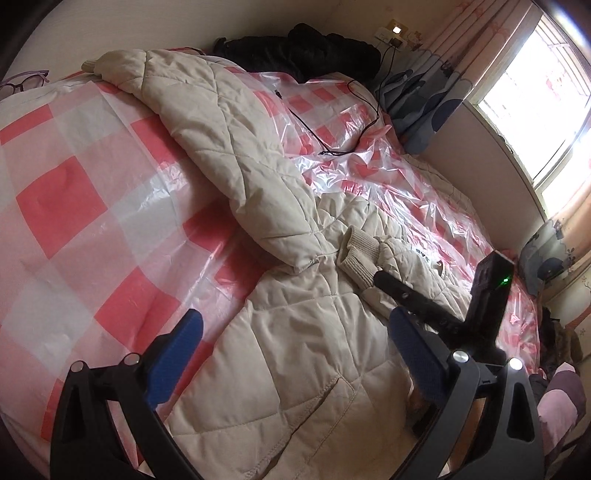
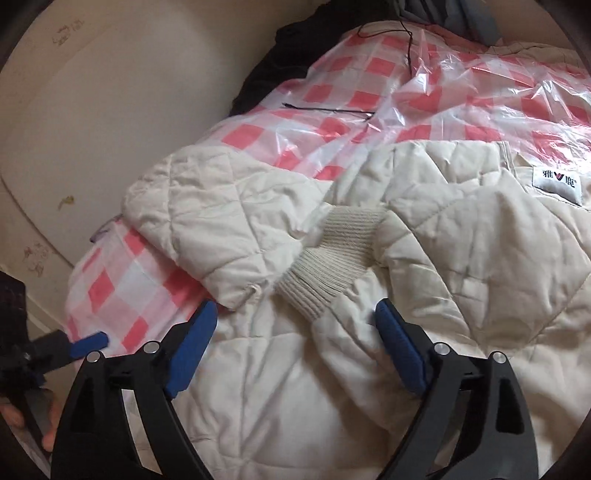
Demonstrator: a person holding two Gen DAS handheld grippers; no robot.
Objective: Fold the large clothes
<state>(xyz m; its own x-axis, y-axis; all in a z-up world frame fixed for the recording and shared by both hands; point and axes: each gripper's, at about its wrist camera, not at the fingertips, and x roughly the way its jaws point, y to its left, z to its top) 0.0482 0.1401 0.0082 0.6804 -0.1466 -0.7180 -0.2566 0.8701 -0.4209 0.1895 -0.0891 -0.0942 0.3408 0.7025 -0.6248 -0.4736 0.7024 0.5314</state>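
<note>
A cream quilted jacket [image 1: 295, 332] lies on a bed covered with pink-and-white checked plastic sheet [image 1: 74, 177]. One sleeve [image 1: 221, 147] stretches toward the far left corner. The other sleeve is folded across the body, its ribbed cuff [image 1: 360, 254] near the middle. My left gripper [image 1: 295, 332] is open above the jacket's lower body. My right gripper [image 2: 295, 321] is open just short of the ribbed cuff [image 2: 332, 266], holding nothing. The right gripper's body also shows in the left wrist view [image 1: 421, 299]. A white label [image 2: 557, 182] marks the collar.
A black garment [image 1: 295, 51] lies at the bed's head by the wall. A black cable [image 1: 332, 122] runs over the plastic from a wall socket [image 1: 391, 35]. A blue patterned pillow [image 1: 421, 99] and a window [image 1: 535, 92] are at right. Glasses [image 1: 22, 83] lie far left.
</note>
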